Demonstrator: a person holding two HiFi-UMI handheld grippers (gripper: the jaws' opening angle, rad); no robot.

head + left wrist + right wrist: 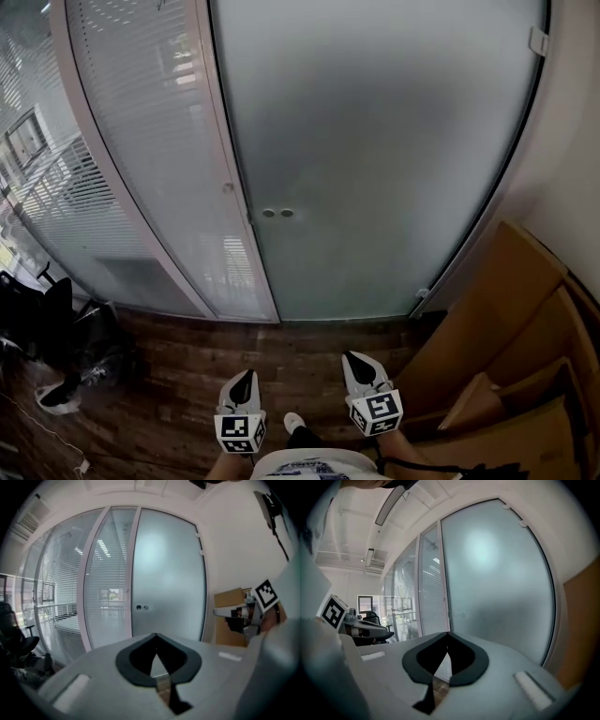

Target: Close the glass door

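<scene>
The frosted glass door (375, 141) fills the frame ahead and lies flush with its pale post (225, 178). Two small round fittings (277, 213) sit near its left edge. Both grippers are low in the head view, well short of the door and pointing at it. My left gripper (242, 382) is shut and holds nothing. My right gripper (361, 364) is shut and empty too. The left gripper view shows the door (168, 573) beyond the joined tips of the left gripper (156, 635). The right gripper view shows the door (497, 583) past the right gripper (448, 633).
Glass wall panels with blinds (141, 141) run off to the left of the door. A black office chair (47, 319) stands at the left. Cardboard boxes (506, 347) lean against the wall at the right. The floor is dark wood (187, 375).
</scene>
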